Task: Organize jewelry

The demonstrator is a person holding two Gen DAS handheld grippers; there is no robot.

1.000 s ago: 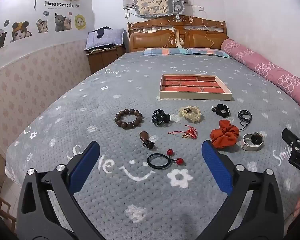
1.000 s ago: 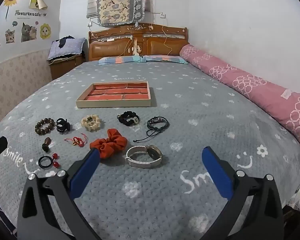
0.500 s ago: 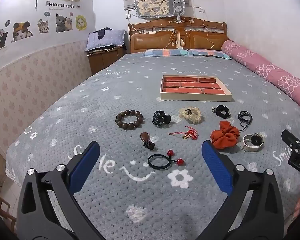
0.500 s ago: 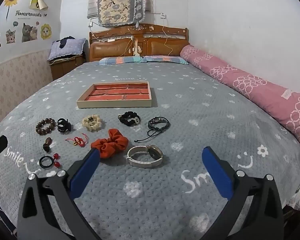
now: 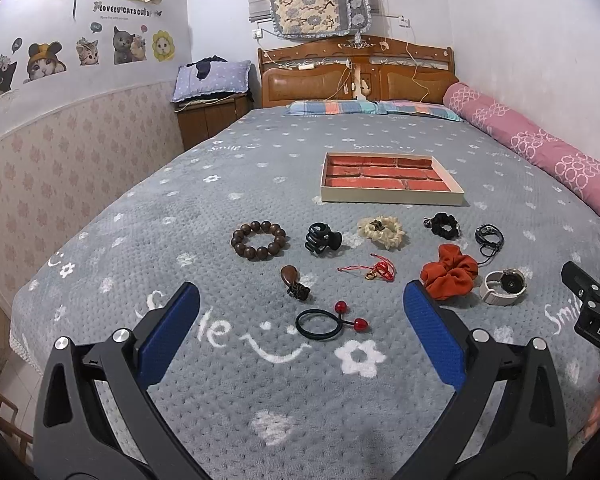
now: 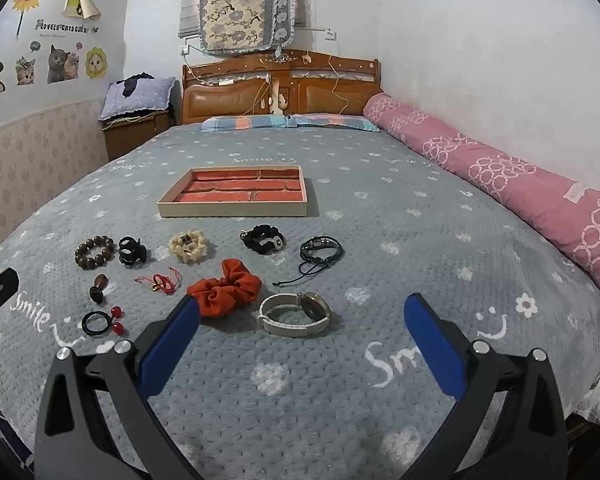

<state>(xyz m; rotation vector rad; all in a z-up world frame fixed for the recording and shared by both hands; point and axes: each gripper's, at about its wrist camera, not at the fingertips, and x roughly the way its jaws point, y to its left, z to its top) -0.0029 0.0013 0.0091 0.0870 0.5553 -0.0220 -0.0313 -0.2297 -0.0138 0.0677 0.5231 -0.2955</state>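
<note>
Both the left gripper [image 5: 302, 312] and right gripper [image 6: 302, 312] hung with jaws spread and empty over the bed [image 6: 380, 216], the orange scrunchie [image 6: 226, 286] partly hidden behind one finger.

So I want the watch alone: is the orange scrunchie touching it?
Apart. The right wrist view shows grey blanket between scrunchie and watch.
</note>
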